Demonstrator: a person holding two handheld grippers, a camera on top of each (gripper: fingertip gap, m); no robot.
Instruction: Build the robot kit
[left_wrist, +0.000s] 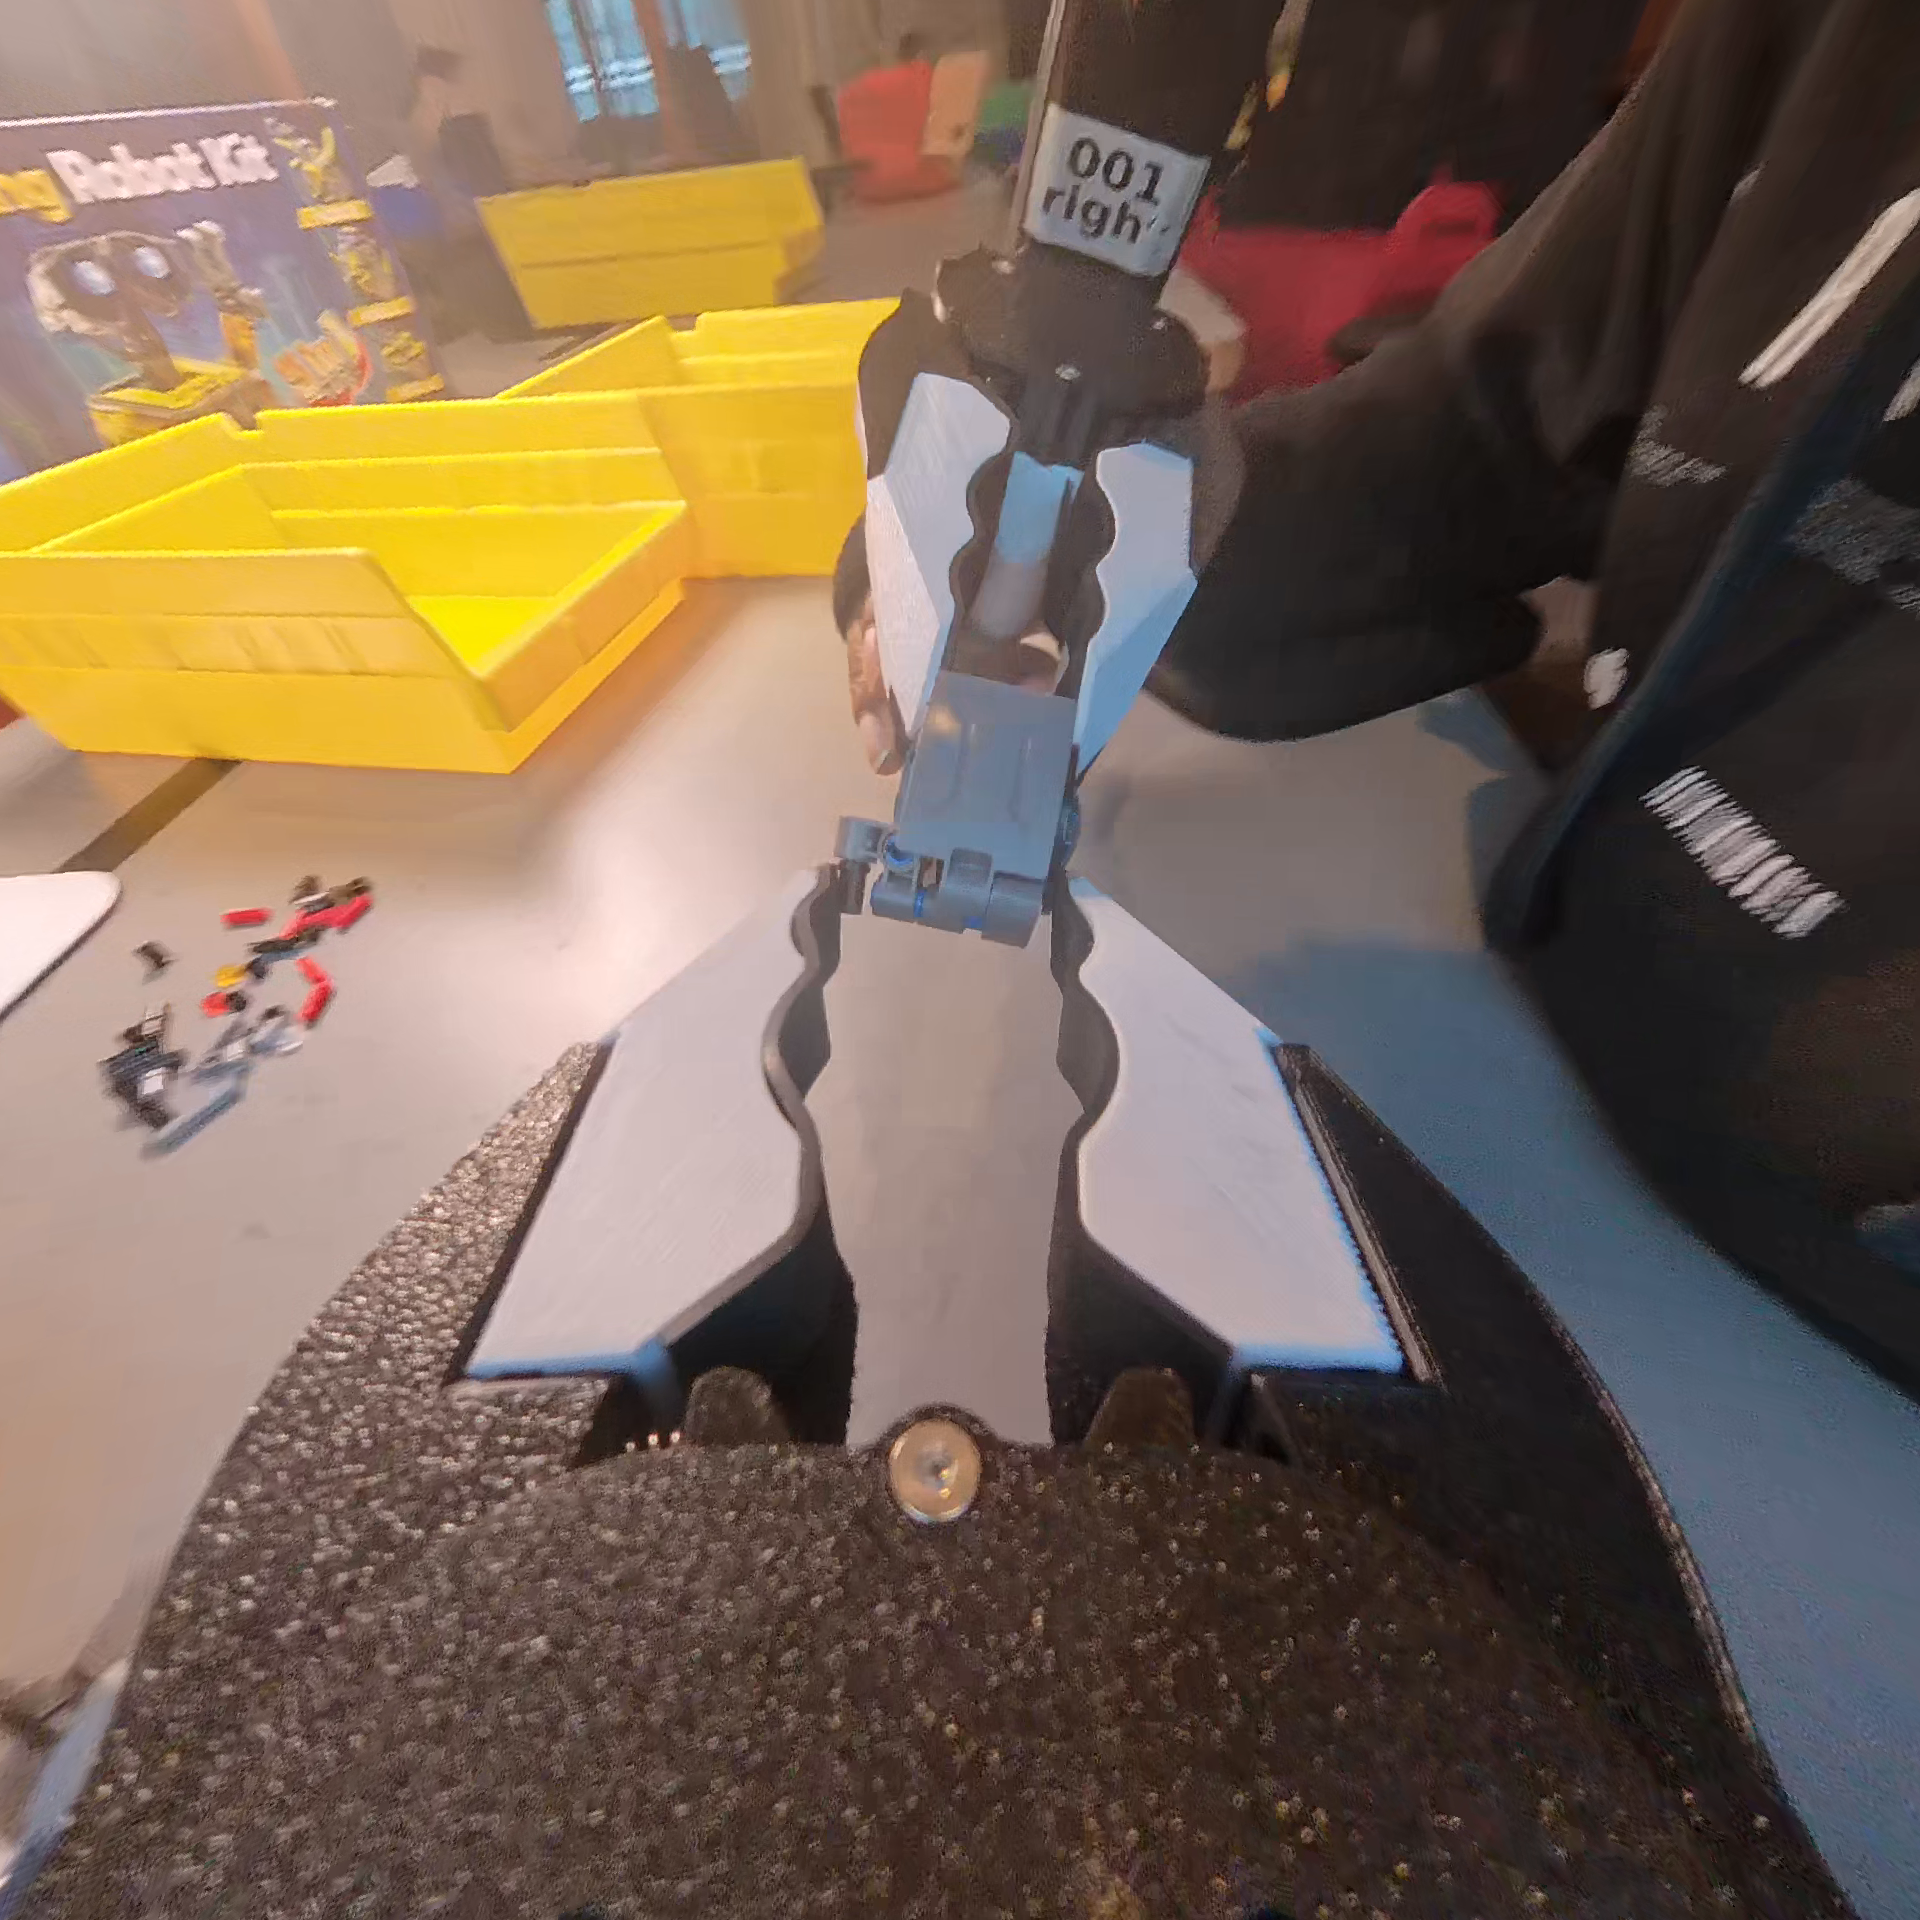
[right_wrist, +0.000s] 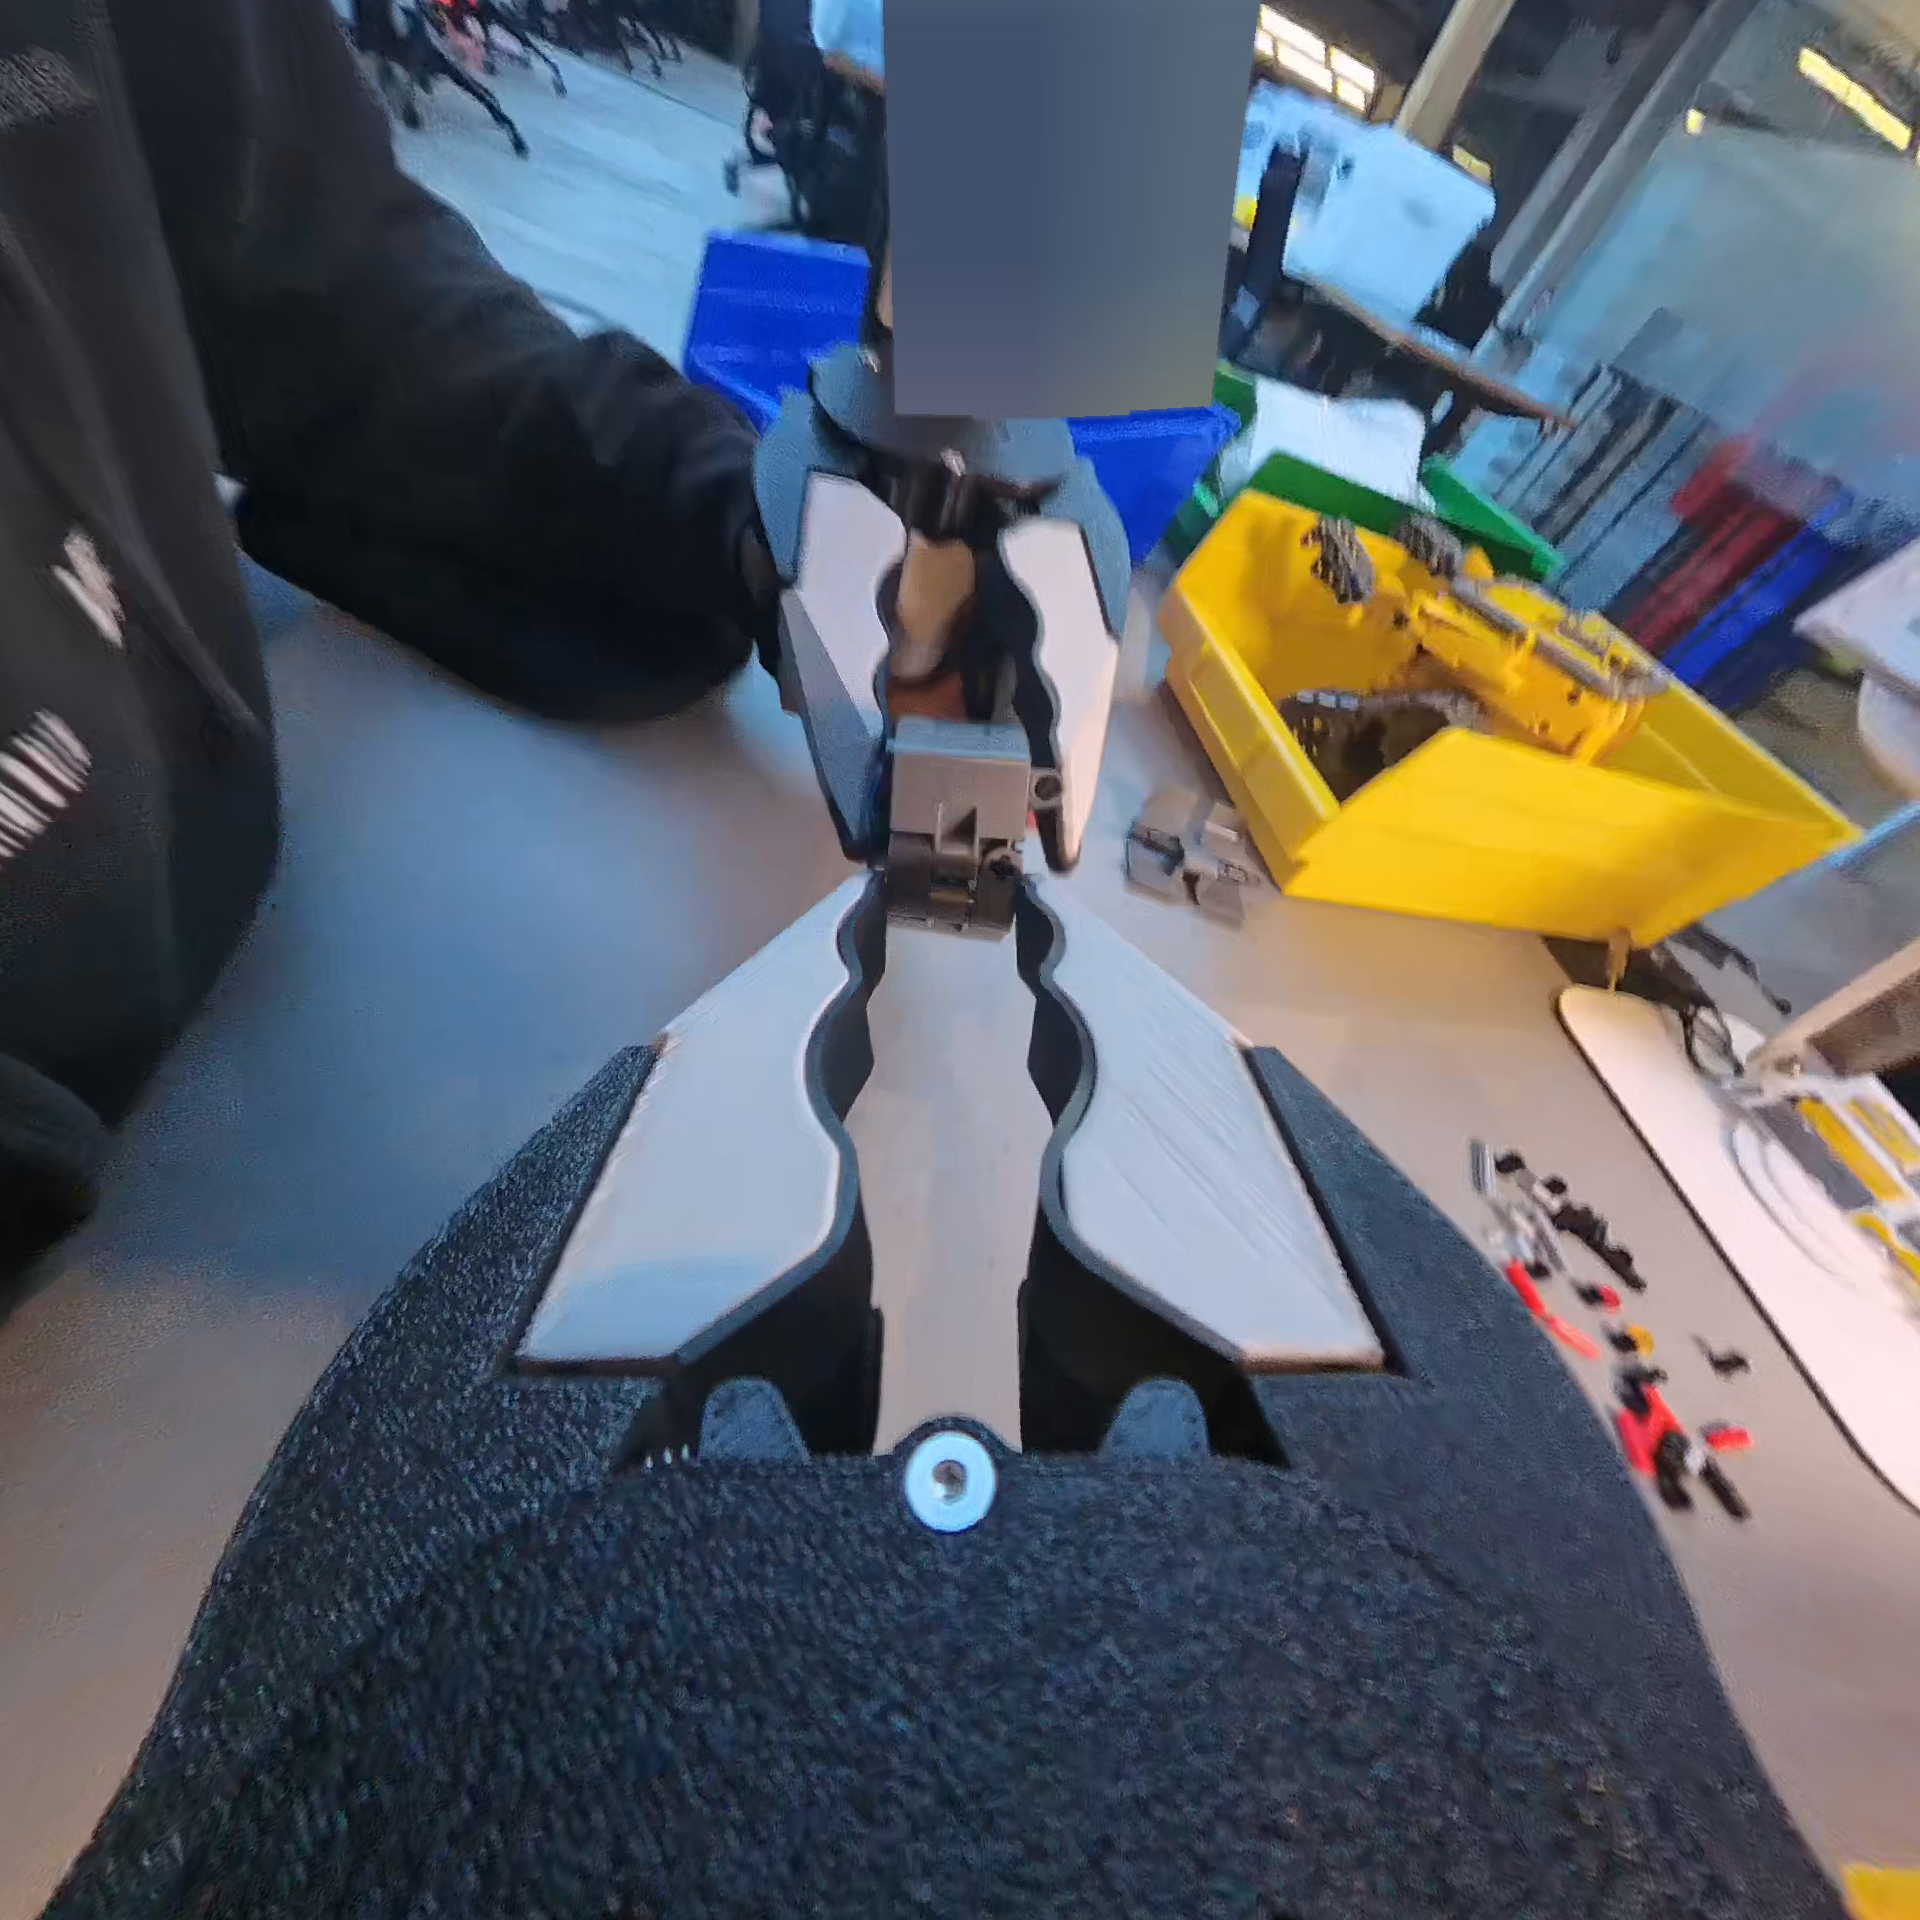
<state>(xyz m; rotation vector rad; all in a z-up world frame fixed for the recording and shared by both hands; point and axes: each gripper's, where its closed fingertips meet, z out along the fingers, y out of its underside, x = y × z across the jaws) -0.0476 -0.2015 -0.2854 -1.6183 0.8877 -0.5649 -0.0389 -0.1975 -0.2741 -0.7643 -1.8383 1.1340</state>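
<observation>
Grey plastic brick assembly (left_wrist: 961, 821) hangs above the table (left_wrist: 582, 831) between the two grippers, which face each other tip to tip. Left gripper (left_wrist: 940, 909) pinches its lower hinged end between half-closed fingers, while the right gripper (right_wrist: 948, 902) clamps the same piece, its fingers (right_wrist: 727, 1132) equally narrowed. Small red and black parts (left_wrist: 244, 987) lie scattered far left, near yellow bins (left_wrist: 343, 613).

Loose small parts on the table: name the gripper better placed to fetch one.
Right, probably: the loose small parts lie close beside the right gripper, farther from the left gripper. Both grip the grey brick assembly.
</observation>
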